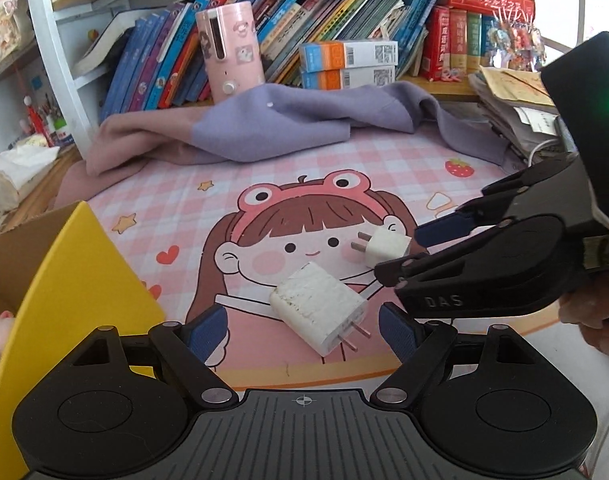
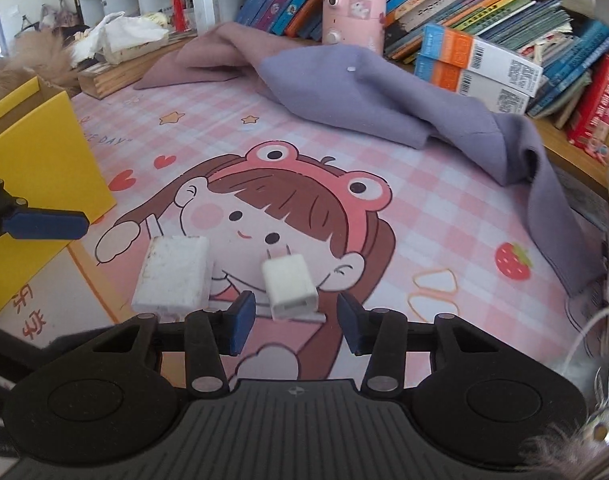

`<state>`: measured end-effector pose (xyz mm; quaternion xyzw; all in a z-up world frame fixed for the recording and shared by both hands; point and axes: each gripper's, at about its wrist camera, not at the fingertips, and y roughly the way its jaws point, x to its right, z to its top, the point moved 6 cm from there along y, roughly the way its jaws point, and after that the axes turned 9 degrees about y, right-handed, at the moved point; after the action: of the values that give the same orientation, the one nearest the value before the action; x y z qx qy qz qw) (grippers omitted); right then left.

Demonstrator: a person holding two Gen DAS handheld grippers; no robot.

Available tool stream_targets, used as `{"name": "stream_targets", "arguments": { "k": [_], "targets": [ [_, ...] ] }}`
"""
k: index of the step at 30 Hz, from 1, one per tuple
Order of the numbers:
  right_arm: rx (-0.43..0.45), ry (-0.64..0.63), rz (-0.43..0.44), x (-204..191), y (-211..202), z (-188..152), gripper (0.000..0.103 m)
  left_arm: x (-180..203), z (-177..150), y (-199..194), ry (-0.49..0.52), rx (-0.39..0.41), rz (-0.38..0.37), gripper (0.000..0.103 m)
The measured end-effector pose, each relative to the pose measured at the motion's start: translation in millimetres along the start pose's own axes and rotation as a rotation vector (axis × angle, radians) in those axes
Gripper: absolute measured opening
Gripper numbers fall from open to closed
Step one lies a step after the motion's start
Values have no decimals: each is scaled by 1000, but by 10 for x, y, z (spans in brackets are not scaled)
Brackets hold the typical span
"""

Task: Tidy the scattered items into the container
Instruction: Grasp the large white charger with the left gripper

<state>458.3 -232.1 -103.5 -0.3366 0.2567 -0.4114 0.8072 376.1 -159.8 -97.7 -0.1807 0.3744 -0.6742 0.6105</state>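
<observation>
Left hand-held gripper [image 1: 302, 330]: released, jaws wide, big charger [image 1: 318, 307] on the mat [image 1: 384, 168] just ahead between the pads, not touching. Its long axis runs diagonally, prongs toward the camera and right.

Right hand-held gripper [image 2: 296, 322]: also released, small charger [image 2: 290, 286] right at the fingertips, contact unclear. Its port end faces the camera, prongs point away.

The two chargers lie near each other, apart.

Yellow box [image 1: 76, 276] hard left, cut off by the frame; inside barely visible. Open mat beyond the chargers up to the purple cloth [image 1: 288, 120]. Behind it a pink canister [image 1: 230, 50], base hidden by cloth, then books [image 1: 344, 12].
</observation>
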Motion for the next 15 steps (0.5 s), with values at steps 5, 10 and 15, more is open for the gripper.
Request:
{"name": "stream_targets", "arguments": {
  "k": [5,10,15],
  "targets": [
    [9,28,-69,143,-9,9,26,35,71,131,-21,-6,-6,83],
    [6,58,-124,360,-135,-111,26,-14,87,290,-101,-64,-7,72],
    [17,79,-129,402,-176,-159,26,-69,37,402,-191,-105,-24,72]
  ]
}}
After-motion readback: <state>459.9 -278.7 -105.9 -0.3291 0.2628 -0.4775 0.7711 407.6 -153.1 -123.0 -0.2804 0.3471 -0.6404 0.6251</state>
